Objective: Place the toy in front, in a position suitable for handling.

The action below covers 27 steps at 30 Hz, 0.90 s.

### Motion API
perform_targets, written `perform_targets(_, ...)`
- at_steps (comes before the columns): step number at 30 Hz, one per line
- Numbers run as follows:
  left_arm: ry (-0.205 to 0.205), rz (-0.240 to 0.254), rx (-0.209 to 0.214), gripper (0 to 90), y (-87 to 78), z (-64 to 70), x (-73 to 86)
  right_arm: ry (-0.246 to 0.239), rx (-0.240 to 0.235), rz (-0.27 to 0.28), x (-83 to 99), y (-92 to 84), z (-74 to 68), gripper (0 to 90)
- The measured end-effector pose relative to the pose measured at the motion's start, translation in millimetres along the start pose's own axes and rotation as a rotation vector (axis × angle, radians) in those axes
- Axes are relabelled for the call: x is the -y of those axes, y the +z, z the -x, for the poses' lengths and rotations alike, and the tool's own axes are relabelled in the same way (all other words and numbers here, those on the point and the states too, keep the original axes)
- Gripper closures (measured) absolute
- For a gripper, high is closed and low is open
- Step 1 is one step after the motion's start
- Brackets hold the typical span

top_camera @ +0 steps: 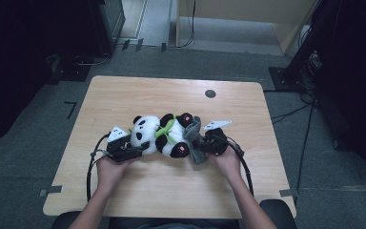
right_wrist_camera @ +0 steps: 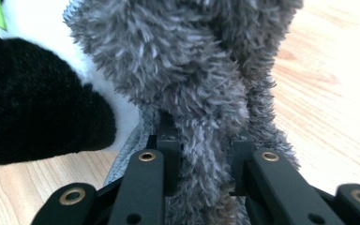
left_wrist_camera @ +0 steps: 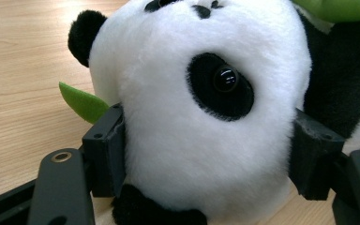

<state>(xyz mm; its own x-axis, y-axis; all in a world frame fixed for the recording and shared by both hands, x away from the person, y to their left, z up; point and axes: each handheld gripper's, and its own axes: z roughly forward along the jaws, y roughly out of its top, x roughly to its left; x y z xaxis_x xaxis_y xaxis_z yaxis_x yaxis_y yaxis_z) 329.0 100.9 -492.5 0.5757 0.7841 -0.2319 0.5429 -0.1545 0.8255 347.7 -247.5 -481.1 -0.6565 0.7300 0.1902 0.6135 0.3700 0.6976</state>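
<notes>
Toy panda [top_camera: 159,133] lying on its side near the middle of the wooden table [top_camera: 171,191], head toward the person's left, feet toward the right. Left gripper [top_camera: 134,151] at the panda's head, jaws clamped on the white fluffy head from both sides. Right gripper [top_camera: 201,145] at the panda's feet, jaws squeezed tight on a grey fuzzy cloth [top_camera: 194,138] draped against the panda's legs. From the high view: both hands, both trailing cables, a small dark round spot [top_camera: 210,93] on the table beyond the panda. From the left gripper view, up close: the panda's shiny black eye [left_wrist_camera: 226,78] in its black patch, one black ear [left_wrist_camera: 85,35], a green leaf [left_wrist_camera: 84,103] poking out just beside the head, pads [left_wrist_camera: 108,150] pressed into the white fur. From the right gripper view, up close: long grey hairs of the cloth pinched between the two black jaws, a black furry panda leg [right_wrist_camera: 33,108] just beside the cloth, a bit of white belly behind it.
</notes>
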Motion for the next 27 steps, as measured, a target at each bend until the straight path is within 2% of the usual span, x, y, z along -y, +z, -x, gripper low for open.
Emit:
perform_targets(4,0.004,-0.002,-0.004,26.7,-0.2,0.6,0.0,-0.005,0.01,0.024,-5.1,-9.6,-0.3,74.8)
perform_targets(8,0.006,-0.003,-0.007,26.6,-0.2,1.3,0.0,-0.003,0.021,0.101,-15.2,-27.0,-1.7,74.9)
perform_targets(14,0.01,-0.004,-0.008,26.5,-0.4,1.7,0.0,-0.055,0.03,0.221,-46.5,-50.4,-13.3,74.9)
perform_targets(15,0.01,-0.004,-0.008,26.3,-0.4,1.7,0.0,-0.055,0.03,0.221,-46.5,-50.4,-13.3,74.9)
perform_targets(16,0.008,-0.002,-0.008,26.3,-0.3,1.8,0.1,-0.072,0.024,0.23,-59.3,-51.2,-17.3,74.8)
perform_targets(17,0.008,0.0,-0.007,26.3,-0.2,1.7,0.2,-0.074,0.022,0.224,-62.6,-50.1,-18.9,74.7)
perform_targets(20,0.007,-0.001,-0.004,26.1,-0.2,1.2,0.1,-0.089,0.021,0.183,-70.1,-37.9,-21.9,74.1)
perform_targets(23,-0.005,-0.005,-0.003,25.8,-0.1,0.7,-0.5,-0.089,0.022,0.156,-68.8,-23.9,-20.8,73.5)
perform_targets(27,-0.01,-0.008,-0.007,25.6,0.1,1.3,-1.1,-0.106,0.024,0.168,-62.4,-18.3,-22.8,74.0)
